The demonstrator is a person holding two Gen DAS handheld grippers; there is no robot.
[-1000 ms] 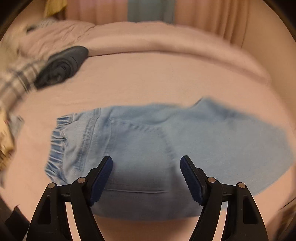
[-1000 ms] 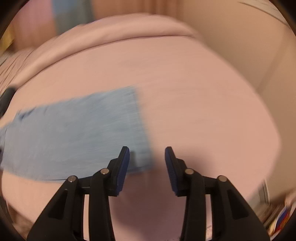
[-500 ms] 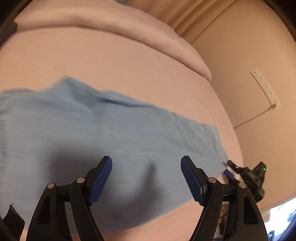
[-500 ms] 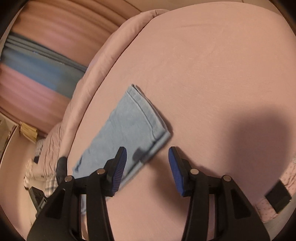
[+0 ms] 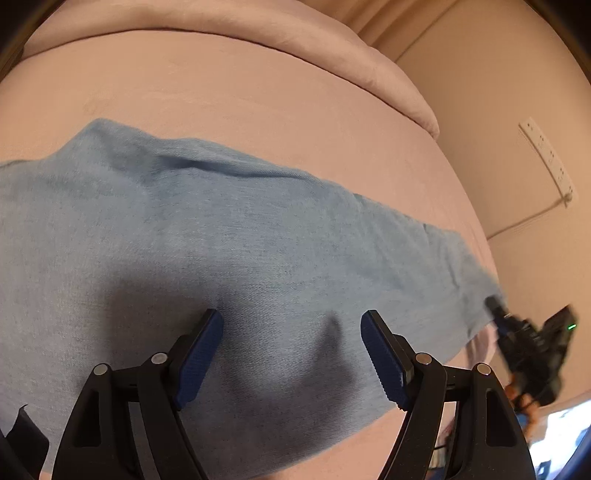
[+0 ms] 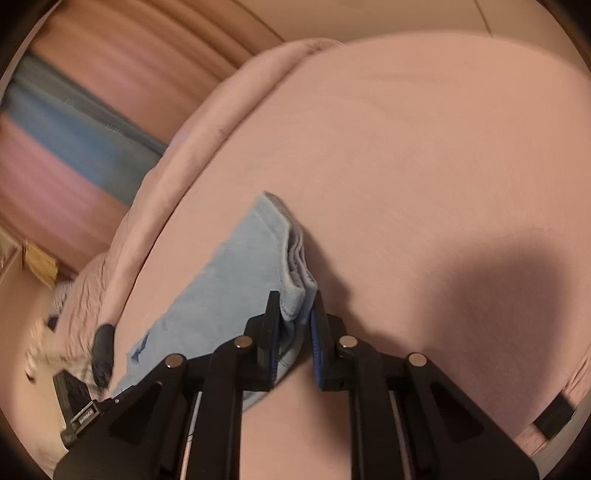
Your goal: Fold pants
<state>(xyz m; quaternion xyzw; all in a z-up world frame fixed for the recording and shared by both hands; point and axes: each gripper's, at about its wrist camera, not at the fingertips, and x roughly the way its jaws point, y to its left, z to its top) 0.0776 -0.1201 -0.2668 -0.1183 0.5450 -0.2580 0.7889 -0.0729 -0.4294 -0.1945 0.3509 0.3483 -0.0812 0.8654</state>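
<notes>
Light blue denim pants (image 5: pixel 258 240) lie flat along the pink bed (image 5: pixel 258 92), the leg end reaching the right side. My left gripper (image 5: pixel 291 332) hovers over the middle of the leg, open, with nothing between its blue pads. In the right wrist view the leg hem (image 6: pixel 291 258) bunches up at its near corner. My right gripper (image 6: pixel 295 299) is closing its jaws there, and the pads pinch the folded hem cloth. The same right gripper (image 5: pixel 517 332) shows at the leg end in the left wrist view.
A folded pink duvet (image 5: pixel 295 33) runs along the bed's far edge. A white power strip (image 5: pixel 546 162) hangs on the wall at right. Curtains (image 6: pixel 74 110) and a dark garment (image 6: pixel 103 347) lie beyond the pants' far end. A dark object (image 6: pixel 554 413) sits past the bed's near right edge.
The right gripper's jaws went from apart beside the hem to pinched on its corner. The left gripper swept from the waistband along the leg, then nearly stopped.
</notes>
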